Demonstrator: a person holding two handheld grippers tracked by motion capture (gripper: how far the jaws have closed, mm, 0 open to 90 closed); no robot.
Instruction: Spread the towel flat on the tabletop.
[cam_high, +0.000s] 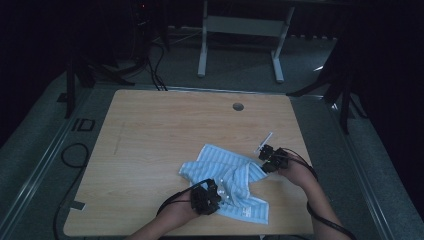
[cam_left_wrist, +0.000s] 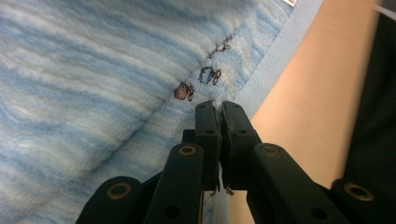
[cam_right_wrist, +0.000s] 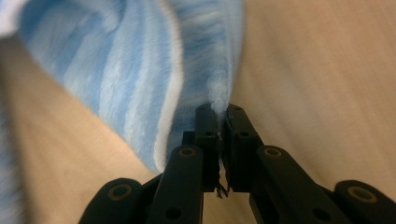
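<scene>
Dim room, light wood table with a crumpled blue striped towel lying toward the near right part. Left gripper has its jaws pinched tight on the towel's near hem, right by some small stitched marks, and right gripper is clamped on the far right edge

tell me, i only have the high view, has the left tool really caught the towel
Observer: Yes. In the left gripper view the left tool is shut on the towel, pinching its edge.
Operator: which part of the edge
Observer: Right below three small embroidered figures near the pale blue hem.
Operator: and the right tool
Observer: The right tool is shut on a fold of the towel, over the table.
</scene>
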